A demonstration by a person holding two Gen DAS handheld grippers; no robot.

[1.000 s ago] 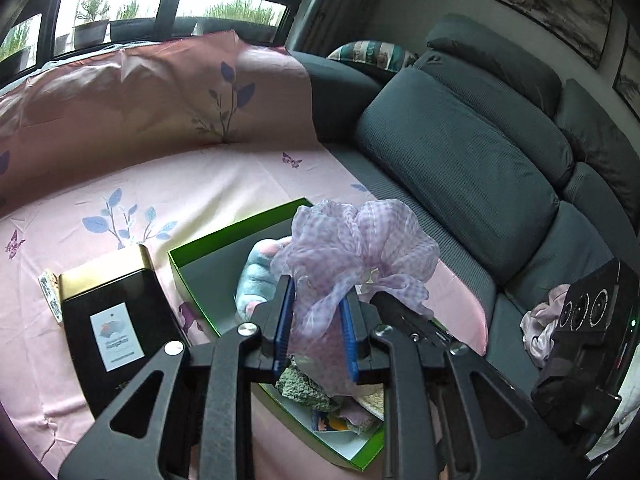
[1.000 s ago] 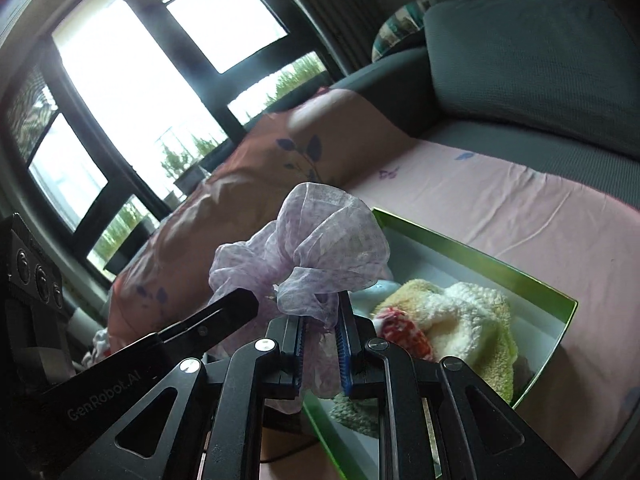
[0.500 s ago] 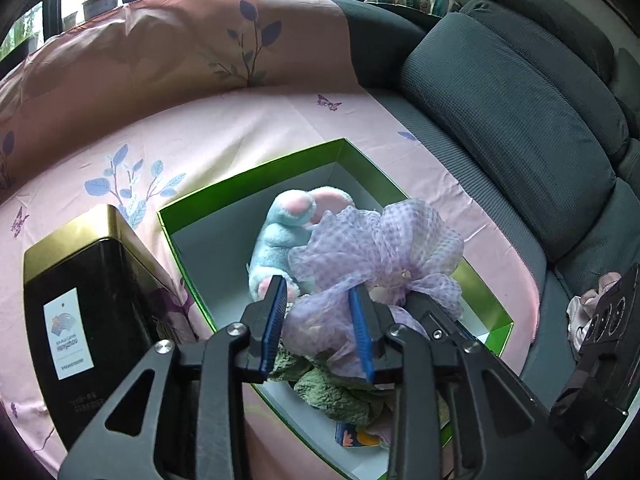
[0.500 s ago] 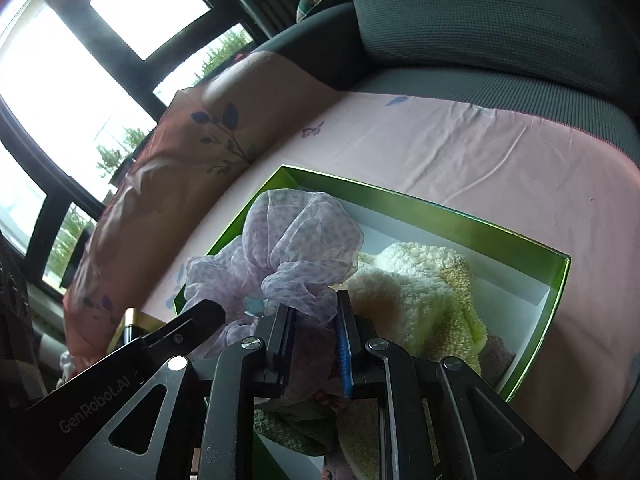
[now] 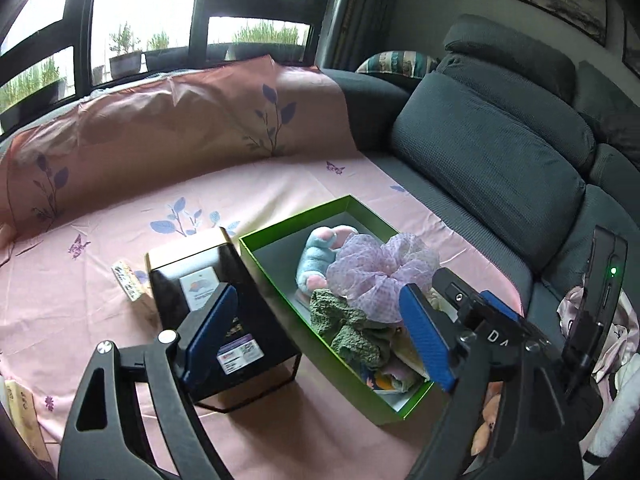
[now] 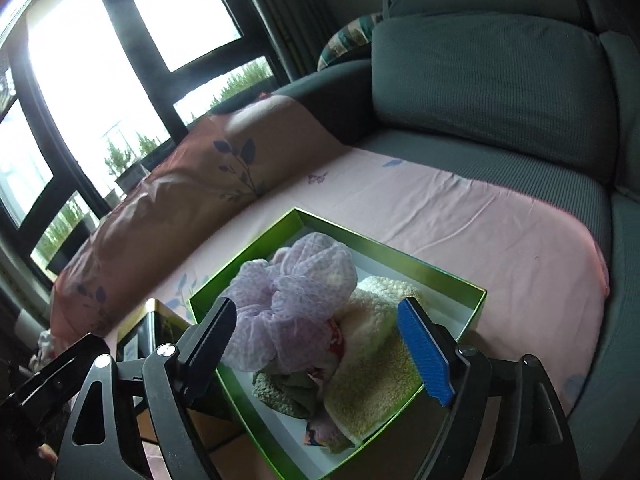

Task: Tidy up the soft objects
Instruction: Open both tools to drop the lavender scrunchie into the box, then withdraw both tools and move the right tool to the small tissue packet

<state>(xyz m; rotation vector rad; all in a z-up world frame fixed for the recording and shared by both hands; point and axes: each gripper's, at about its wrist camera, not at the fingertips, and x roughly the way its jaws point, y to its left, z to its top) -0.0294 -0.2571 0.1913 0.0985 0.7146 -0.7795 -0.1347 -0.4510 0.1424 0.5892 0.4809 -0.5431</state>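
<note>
A lilac gauze scrunchie point(image 5: 376, 272) point(image 6: 292, 312) lies on top of the soft things in the green box point(image 5: 280, 236) point(image 6: 476, 304), free of both grippers. Under it are a blue and pink plush toy point(image 5: 320, 252), a green knitted cloth point(image 5: 340, 324) and a cream fleece piece point(image 6: 376, 356). My left gripper point(image 5: 316, 332) hangs over the box's near left side, its jaws opening, nothing pressed between the blue pads. My right gripper point(image 6: 320, 344) stands over the box's near end, jaws opening too, the scrunchie just beyond them.
A black and gold tin point(image 5: 216, 312) stands left of the box on the pink leaf-print sheet point(image 5: 120, 200). A small patterned card point(image 5: 128, 286) lies beside it. Grey sofa cushions point(image 5: 492, 160) rise at the right, and pale clothes point(image 5: 616, 336) are heaped at the right edge.
Both grippers carried the scrunchie down into the green box, then let go of it and drew back. Their jaws went from shut on it to wide apart.
</note>
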